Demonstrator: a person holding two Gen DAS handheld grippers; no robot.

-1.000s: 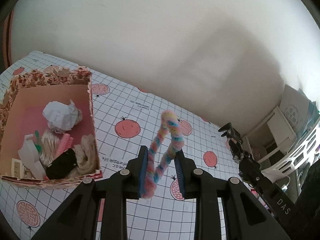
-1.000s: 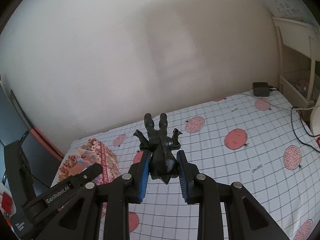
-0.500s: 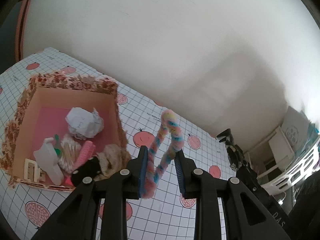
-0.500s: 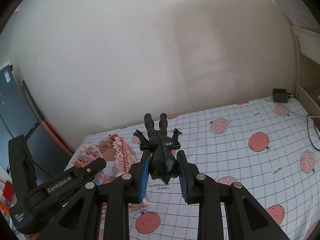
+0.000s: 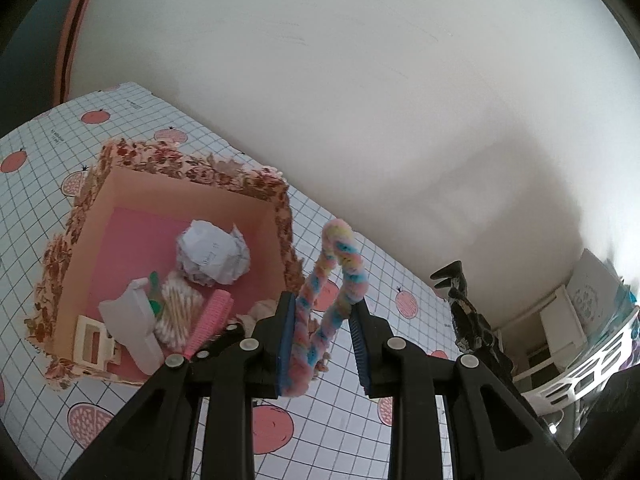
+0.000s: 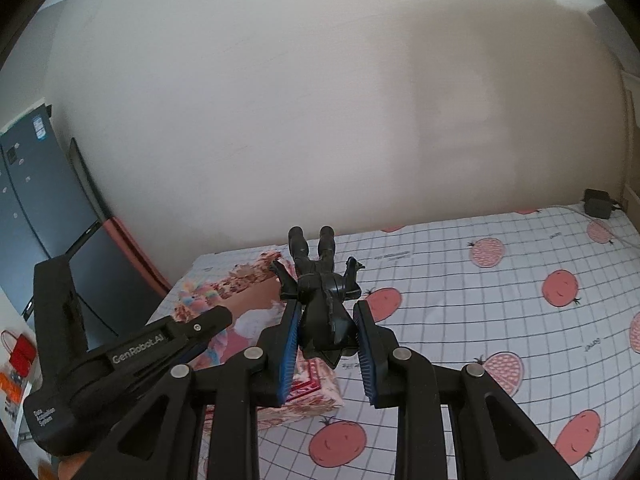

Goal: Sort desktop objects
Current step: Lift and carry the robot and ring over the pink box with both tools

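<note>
- Both grippers are carrying loads: your left gripper (image 5: 323, 338) is pinching the fuzzy pastel loop (image 5: 329, 292); your right gripper (image 6: 327, 342) is clamping the black figurine (image 6: 323, 300) at its torso.
- The loop is probably handling light and squashy; the figurine, stiff and smooth, could slip.
- The floral box (image 5: 280, 216) is sitting just beyond your left fingers.

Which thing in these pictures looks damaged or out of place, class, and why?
The floral box stands out: its patterned rim is ragged and torn. Inside lies a crumpled paper ball among jumbled small items. Also odd: the black figure hangs head-down in the right tongs.
</note>
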